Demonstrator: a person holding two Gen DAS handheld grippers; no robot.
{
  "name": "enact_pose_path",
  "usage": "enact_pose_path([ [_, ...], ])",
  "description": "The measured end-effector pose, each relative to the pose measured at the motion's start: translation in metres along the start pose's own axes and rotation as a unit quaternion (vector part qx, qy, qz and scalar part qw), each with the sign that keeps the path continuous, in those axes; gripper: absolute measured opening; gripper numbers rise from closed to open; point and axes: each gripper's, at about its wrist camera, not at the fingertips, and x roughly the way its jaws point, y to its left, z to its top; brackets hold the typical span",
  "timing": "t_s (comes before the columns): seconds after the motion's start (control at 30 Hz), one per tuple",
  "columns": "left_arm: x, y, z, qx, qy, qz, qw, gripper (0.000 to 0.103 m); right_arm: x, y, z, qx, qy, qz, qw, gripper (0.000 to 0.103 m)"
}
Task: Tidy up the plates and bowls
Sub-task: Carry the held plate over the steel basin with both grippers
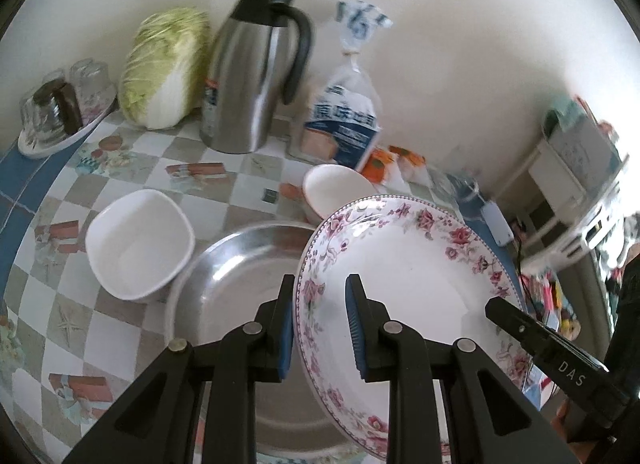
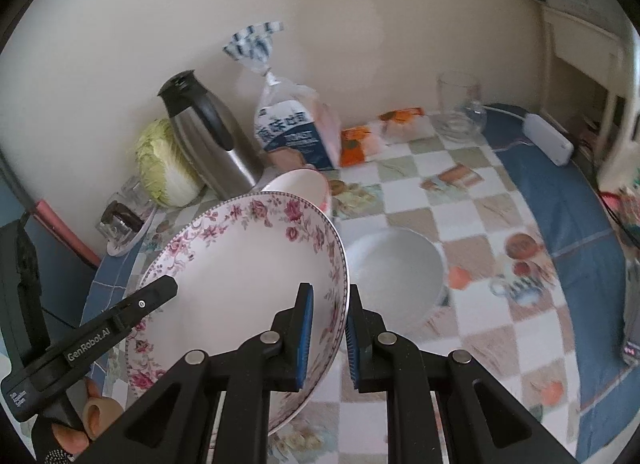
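Both tongs, left and right, clamp one floral plate above one steel pan, two white bowls nearby

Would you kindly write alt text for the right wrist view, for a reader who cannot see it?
The right gripper clamps the rim of a tilted floral plate, while the left gripper reaches in from the left. Behind stand a steel thermos, bread bag and cabbage on a checkered tablecloth.
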Motion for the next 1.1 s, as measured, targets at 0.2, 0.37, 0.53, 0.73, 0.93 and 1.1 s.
enact_pose_path([
  [0.2,0.008,0.04,0.005,-0.035,0.006,0.02,0.9992,0.025,0.034,0.03,0.007,-0.026,0.013,0.01,1.0,0.016],
  [0.37,0.006,0.067,0.007,-0.059,0.006,0.039,0.9975,0.025,0.063,0.051,-0.002,-0.045,0.041,0.036,0.998,0.016],
  [0.53,0.012,0.076,0.008,-0.072,0.018,0.044,0.9963,0.025,0.085,0.062,-0.01,-0.056,0.065,0.033,0.996,0.016],
  [0.73,0.03,0.071,0.003,-0.066,0.045,0.041,0.996,0.025,0.094,0.054,-0.014,-0.052,0.082,0.009,0.995,0.016],
  [0.93,0.047,0.068,-0.005,-0.066,0.068,0.046,0.9944,0.025,0.103,0.042,-0.018,-0.049,0.1,-0.01,0.994,0.016],
  [1.1,0.056,0.067,-0.008,-0.061,0.078,0.055,0.9936,0.025,0.11,0.036,-0.021,-0.042,0.11,-0.013,0.993,0.016],
])
